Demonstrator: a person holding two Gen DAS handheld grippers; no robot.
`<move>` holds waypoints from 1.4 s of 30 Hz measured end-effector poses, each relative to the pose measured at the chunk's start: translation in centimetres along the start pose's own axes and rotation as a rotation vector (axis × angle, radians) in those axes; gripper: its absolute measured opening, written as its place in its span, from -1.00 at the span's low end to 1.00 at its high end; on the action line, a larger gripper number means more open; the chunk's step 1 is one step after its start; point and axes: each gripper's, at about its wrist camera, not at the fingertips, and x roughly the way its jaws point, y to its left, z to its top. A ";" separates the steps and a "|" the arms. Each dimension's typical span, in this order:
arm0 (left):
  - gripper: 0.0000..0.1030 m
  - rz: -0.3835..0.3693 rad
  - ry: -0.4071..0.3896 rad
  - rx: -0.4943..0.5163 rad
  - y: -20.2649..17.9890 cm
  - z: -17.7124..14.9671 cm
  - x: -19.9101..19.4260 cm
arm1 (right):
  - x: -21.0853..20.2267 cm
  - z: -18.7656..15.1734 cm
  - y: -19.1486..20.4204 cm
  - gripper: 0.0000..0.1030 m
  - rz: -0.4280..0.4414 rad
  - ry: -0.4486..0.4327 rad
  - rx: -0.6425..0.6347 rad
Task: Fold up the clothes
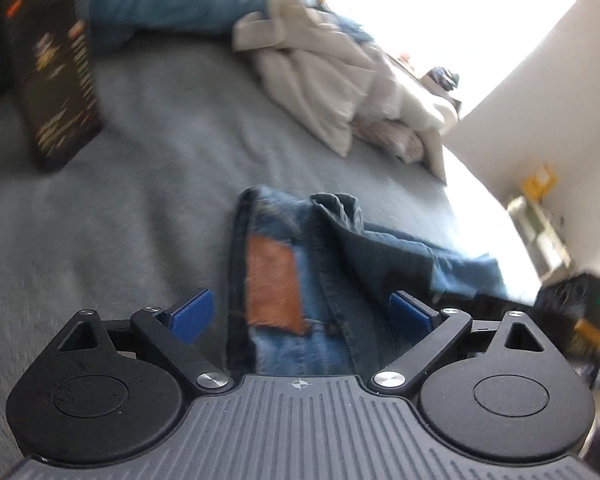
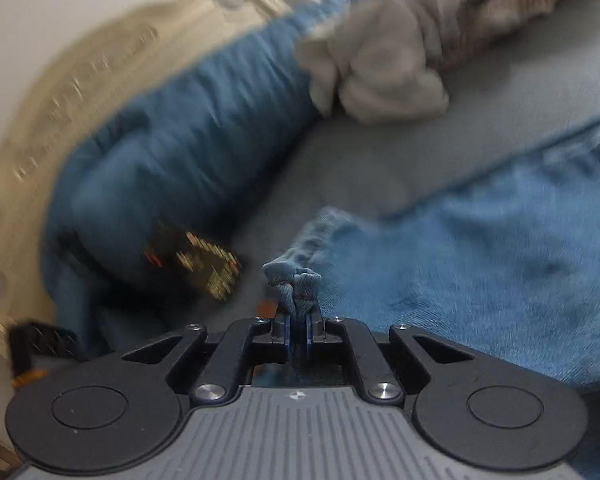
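Blue jeans lie on the grey bed cover; their waistband with a brown leather patch is at the front of the left wrist view. My left gripper is open, its blue pads on either side of the waistband, just above it. My right gripper is shut on a bunched edge of the jeans, and the rest of the jeans spreads to the right.
A pile of white and beige clothes lies further back on the bed, seen also in the right wrist view. A blue duvet and a dark patterned box lie at the left. A wall and shelf are beyond the bed edge.
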 end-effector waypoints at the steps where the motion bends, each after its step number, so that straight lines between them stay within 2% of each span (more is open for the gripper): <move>1: 0.84 -0.008 -0.006 -0.029 0.5 -0.1 -0.1 | 0.0 -0.1 0.2 -0.86 -0.001 -0.005 -0.003; 4: 0.83 -0.017 -0.021 -0.094 1.9 -0.2 -0.4 | -0.6 0.2 1.8 -0.86 -0.006 -0.040 -0.077; 10: 0.81 -0.014 -0.015 -0.170 3.9 0.0 -0.4 | 1.5 -1.3 4.2 -0.85 -0.077 0.019 -0.240; 13: 0.80 -0.017 -0.029 -0.201 4.7 0.0 -0.6 | 1.3 -1.1 5.6 -0.85 -0.077 -0.020 -0.289; 16: 0.80 -0.013 -0.038 -0.215 5.2 0.0 -0.8 | 2.0 -1.6 6.9 -0.85 -0.069 -0.011 -0.370; 21: 0.78 0.001 -0.047 -0.194 5.0 0.2 -1.1 | 4.2 -4.1 8.3 -0.84 -0.163 0.060 -0.564; 23: 0.78 0.013 -0.059 -0.166 4.9 0.2 -1.3 | 4.4 -4.8 9.0 -0.77 -0.186 0.072 -0.644; 25: 0.78 0.025 -0.071 -0.145 4.6 0.4 -1.4 | 4.4 -5.4 9.7 -0.47 -0.185 0.083 -0.688; 30: 0.78 0.051 -0.125 -0.047 2.7 1.6 -1.7 | 3.4 -6.3 10.1 -0.32 -0.086 0.107 -0.667; 33: 0.78 0.037 -0.170 0.036 0.5 2.1 -1.7 | 2.5 -5.8 9.6 -0.30 -0.033 0.123 -0.603; 36: 0.78 0.011 -0.216 0.121 -2.0 2.7 -1.5 | 0.5 -4.5 8.4 -0.31 0.025 0.124 -0.484; 39: 0.78 -0.068 -0.224 0.214 -5.0 2.8 -0.4 | -2.6 -3.4 6.8 -0.31 -0.020 0.104 -0.426; 41: 0.78 -0.105 -0.200 0.264 -6.7 2.4 0.9 | -5.3 -2.5 5.5 -0.32 -0.099 0.079 -0.409; 42: 0.78 -0.115 -0.180 0.284 -7.5 2.1 1.8 | -6.8 -2.0 4.7 -0.32 -0.166 0.054 -0.412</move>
